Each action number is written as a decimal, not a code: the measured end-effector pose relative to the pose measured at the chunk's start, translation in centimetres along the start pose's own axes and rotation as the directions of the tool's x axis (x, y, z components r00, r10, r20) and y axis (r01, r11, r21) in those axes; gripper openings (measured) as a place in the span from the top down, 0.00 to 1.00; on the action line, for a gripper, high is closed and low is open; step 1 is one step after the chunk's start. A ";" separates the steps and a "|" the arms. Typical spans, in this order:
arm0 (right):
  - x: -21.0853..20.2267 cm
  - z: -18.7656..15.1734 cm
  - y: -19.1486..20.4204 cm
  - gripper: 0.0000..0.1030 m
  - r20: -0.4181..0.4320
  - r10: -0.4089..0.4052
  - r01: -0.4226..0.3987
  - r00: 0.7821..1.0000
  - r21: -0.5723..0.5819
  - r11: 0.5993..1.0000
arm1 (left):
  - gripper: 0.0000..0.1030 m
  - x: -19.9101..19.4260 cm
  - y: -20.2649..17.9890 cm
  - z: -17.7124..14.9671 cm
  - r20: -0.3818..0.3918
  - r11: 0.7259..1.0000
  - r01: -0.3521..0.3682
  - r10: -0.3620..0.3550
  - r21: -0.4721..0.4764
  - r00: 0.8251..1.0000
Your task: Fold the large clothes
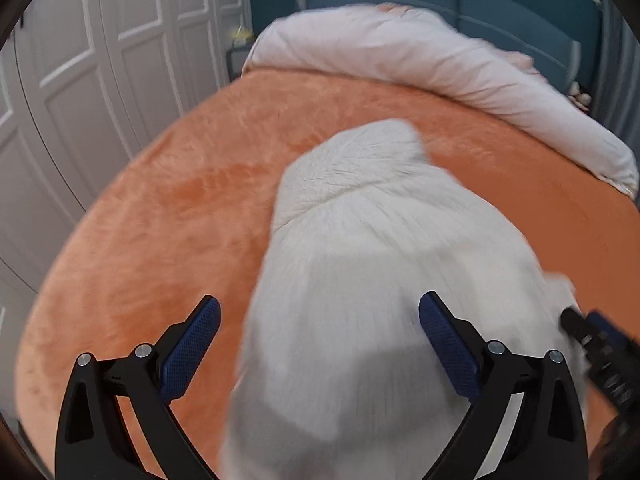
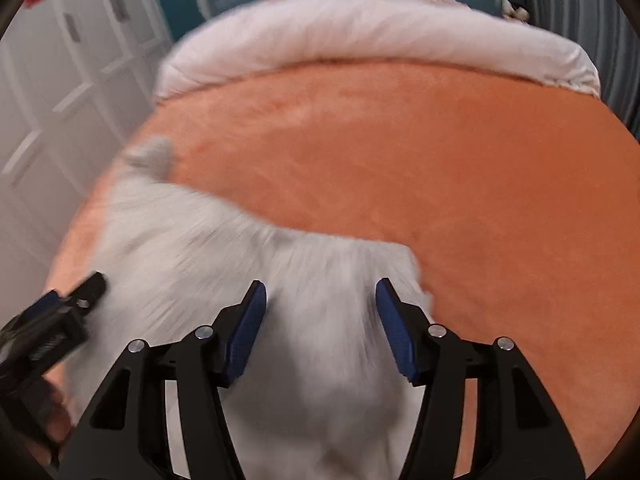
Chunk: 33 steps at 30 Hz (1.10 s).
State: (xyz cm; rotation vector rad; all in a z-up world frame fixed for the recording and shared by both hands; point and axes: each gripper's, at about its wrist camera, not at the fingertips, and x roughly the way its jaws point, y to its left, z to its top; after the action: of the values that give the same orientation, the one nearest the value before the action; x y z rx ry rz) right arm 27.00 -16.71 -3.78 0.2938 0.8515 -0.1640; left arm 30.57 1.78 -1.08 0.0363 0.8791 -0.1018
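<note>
Grippers (image 1: 320, 340) open over garment (image 1: 360, 240), duvet (image 1: 400, 52) beyond.

White fluffy garment (image 1: 360, 280) on orange bedspread (image 1: 160, 220)

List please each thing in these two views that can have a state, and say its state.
White garment: spread on the bed, not held; fold state unclear from blur.
Left gripper: open, fingers apart above the garment's left edge.
Right gripper: open, fingers apart above the garment.
Orange blanket: laid flat over the bed.
White duvet: bunched along the head end.
Wardrobe doors: closed.
</note>
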 end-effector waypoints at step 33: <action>-12.9 -23.3 -2.3 0.38 -0.162 -0.141 0.131 0.977 -0.074 0.989 | 0.06 -10.9 1.3 -23.1 -0.198 0.998 -0.059 0.065 0.036 0.978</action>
State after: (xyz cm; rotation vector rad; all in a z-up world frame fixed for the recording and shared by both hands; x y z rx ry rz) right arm 1.34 -11.09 -8.93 0.1914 1.0423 -0.2422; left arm 6.12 5.57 -7.43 0.1033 1.0761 -0.0538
